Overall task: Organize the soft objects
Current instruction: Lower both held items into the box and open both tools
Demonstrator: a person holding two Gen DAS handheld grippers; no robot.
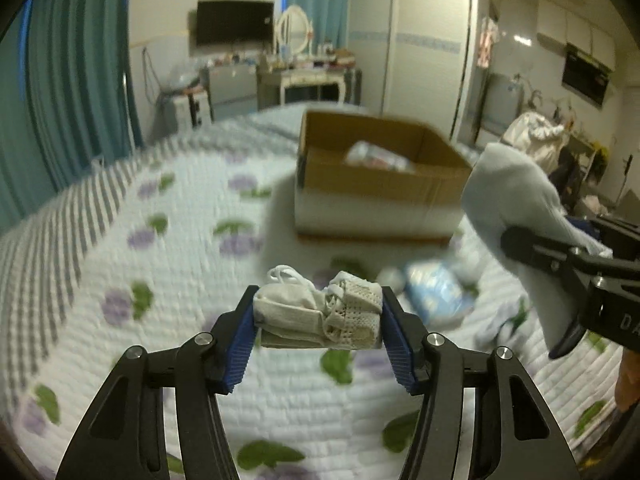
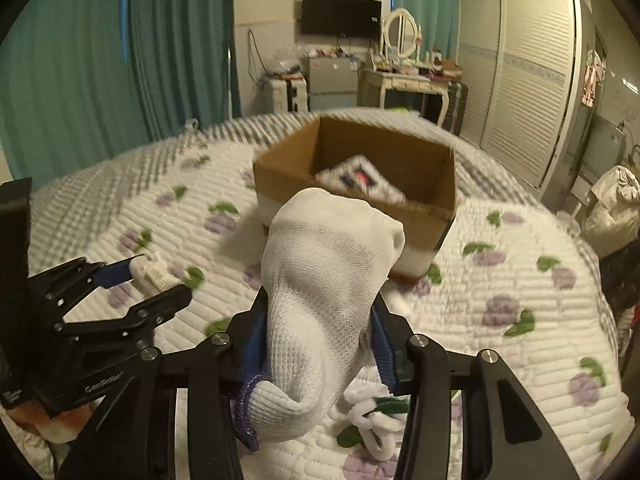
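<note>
Left wrist: my left tool point(image 1: 318, 314) pinches folded socks point(image 1: 318, 312), right tool point(image 2: 320, 328) pinches a white sock point(image 2: 324, 280), both carried toward the box point(image 1: 380, 176).

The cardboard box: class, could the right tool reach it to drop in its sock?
Probably yes: the right tool, shut on the white sock, faces the open cardboard box with only bedspread between.

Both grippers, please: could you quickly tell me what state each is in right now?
Left gripper: closed on a folded beige cloth bundle.
Right gripper: closed on a white sock.
</note>
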